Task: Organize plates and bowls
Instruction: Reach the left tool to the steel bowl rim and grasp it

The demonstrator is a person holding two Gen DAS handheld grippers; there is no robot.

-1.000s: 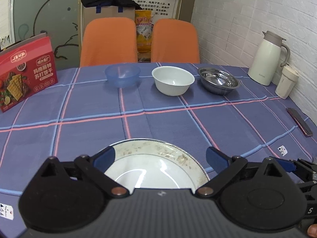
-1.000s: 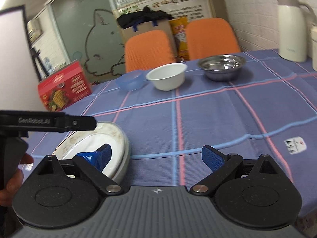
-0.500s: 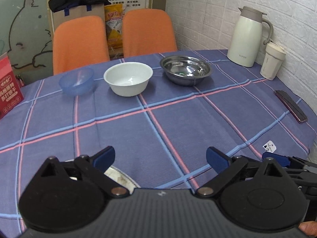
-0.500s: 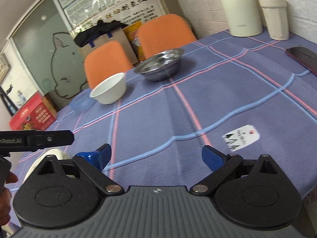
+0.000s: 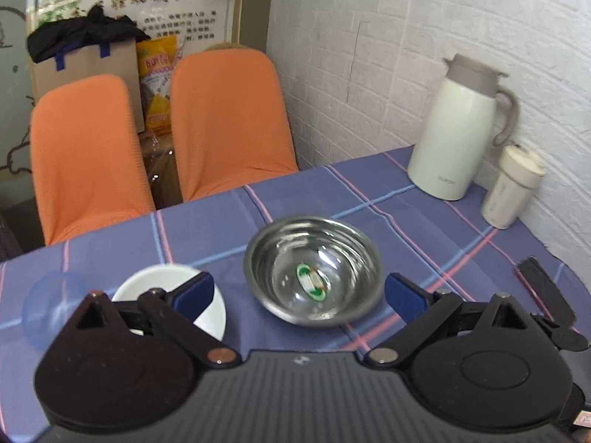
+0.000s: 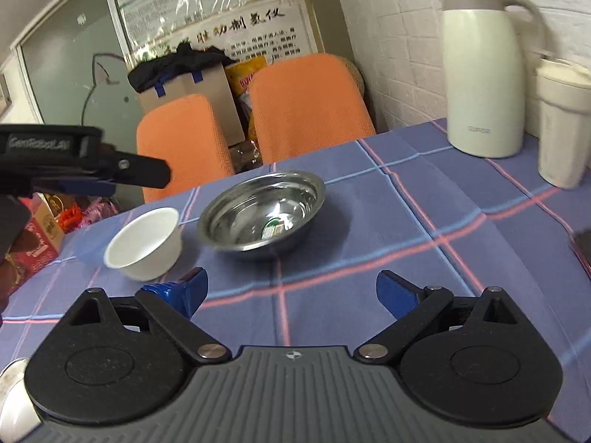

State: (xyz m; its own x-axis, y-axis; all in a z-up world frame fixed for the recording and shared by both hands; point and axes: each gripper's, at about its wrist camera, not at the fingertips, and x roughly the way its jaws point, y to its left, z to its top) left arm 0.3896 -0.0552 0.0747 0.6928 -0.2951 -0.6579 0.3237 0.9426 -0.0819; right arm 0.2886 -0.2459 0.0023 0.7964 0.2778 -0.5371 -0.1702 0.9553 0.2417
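Steel bowl (image 5: 313, 281) sat upright on the checked tabletop (image 5: 424, 221), a green-and-white sticker inside it. White bowl (image 6: 144, 243) stood just beside it, apart, and a blue translucent bowl (image 5: 51, 295) lay beyond that one. Left gripper (image 5: 297, 291) hung spread wide over the steel bowl, holding nothing. Right gripper (image 6: 290, 293) was likewise released and empty, short of both bowls. A plate rim (image 6: 11, 380) showed at the lower left edge of the right wrist view. Cream jug (image 5: 465, 129) and tumbler (image 5: 513, 188) stood by the brick wall.
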